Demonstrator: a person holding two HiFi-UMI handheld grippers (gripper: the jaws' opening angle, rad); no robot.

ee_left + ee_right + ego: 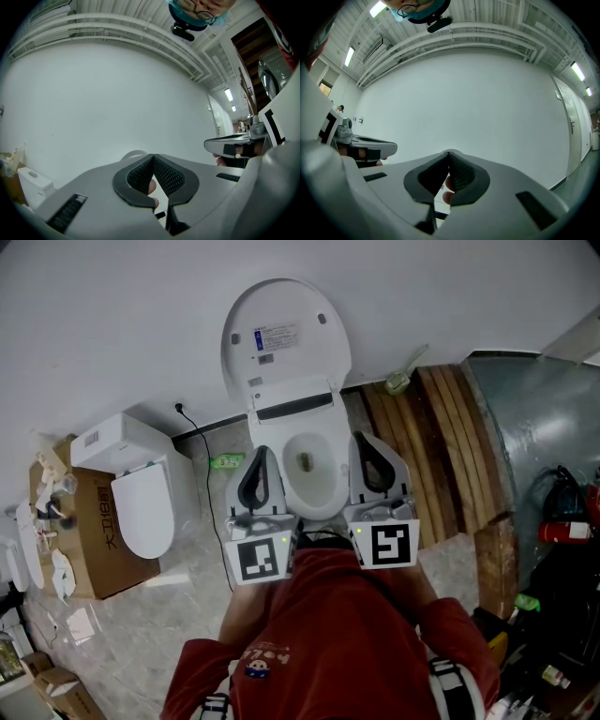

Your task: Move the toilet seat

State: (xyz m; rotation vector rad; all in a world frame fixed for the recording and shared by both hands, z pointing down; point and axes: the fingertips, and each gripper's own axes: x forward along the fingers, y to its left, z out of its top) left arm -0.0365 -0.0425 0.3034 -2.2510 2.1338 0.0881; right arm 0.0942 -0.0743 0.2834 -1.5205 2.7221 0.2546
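Fingers [171,176] of the left gripper [152,157] and right gripper [449,153] are closed on nothing; two toilets: open toilet [314,479], shut toilet [141,507].

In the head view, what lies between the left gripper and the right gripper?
The open toilet bowl lies between the left gripper and the right gripper; the head view shows it.

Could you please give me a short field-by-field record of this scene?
toilet: white, against the wall, bowl uncovered
lid: raised, leaning on the wall
left gripper: jaws shut, nothing held, by the bowl's left side
right gripper: jaws shut, nothing held, by the bowl's right side
second toilet: at left, lid down
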